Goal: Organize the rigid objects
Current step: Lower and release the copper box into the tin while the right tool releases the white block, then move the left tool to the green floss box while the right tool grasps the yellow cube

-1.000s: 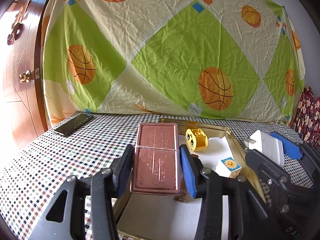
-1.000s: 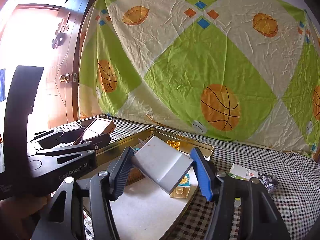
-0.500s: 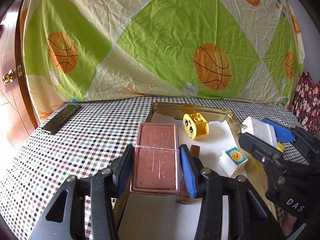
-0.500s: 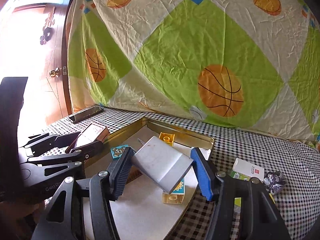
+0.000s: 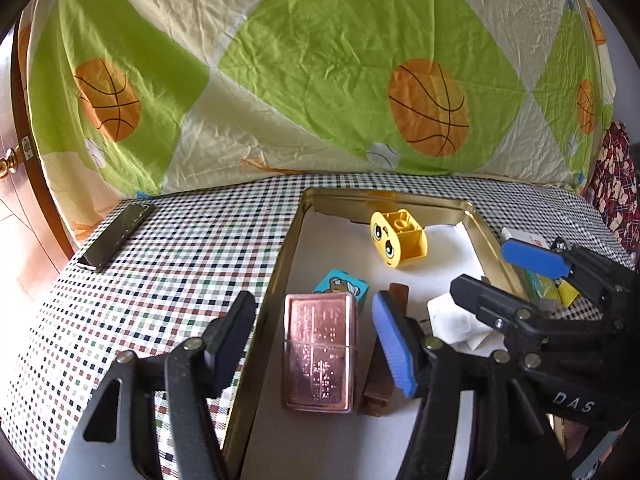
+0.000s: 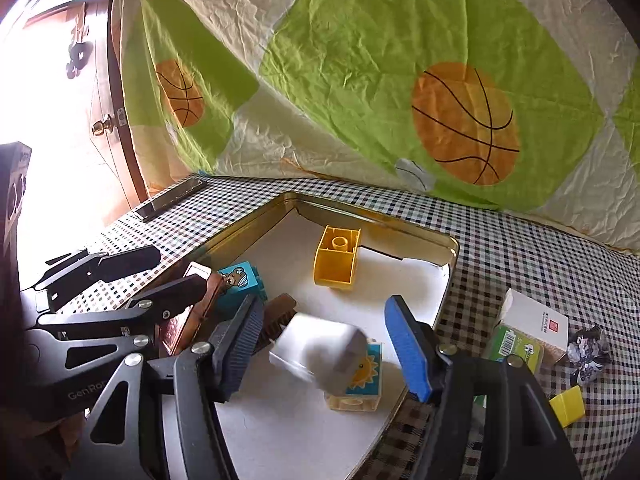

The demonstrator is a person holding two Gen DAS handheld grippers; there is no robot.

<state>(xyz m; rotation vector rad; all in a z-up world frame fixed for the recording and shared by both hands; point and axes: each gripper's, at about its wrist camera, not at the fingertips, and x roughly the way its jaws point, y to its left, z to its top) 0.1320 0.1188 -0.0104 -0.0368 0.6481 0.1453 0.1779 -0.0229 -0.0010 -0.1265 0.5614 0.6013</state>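
Inside the gold tray [image 5: 280,280], my copper lighter [image 5: 318,354] lies flat, long axis running away from me, between my left gripper's [image 5: 316,336] just-opened jaws, untouched. Only the right view shows my right gripper [image 6: 326,340], jaws just widened, around a blurred white block [image 6: 316,344]; contact unclear.

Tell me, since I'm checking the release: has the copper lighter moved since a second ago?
Yes. The copper lighter has left the left tool, whose jaws have just been opening, and lies inside the gold tin.
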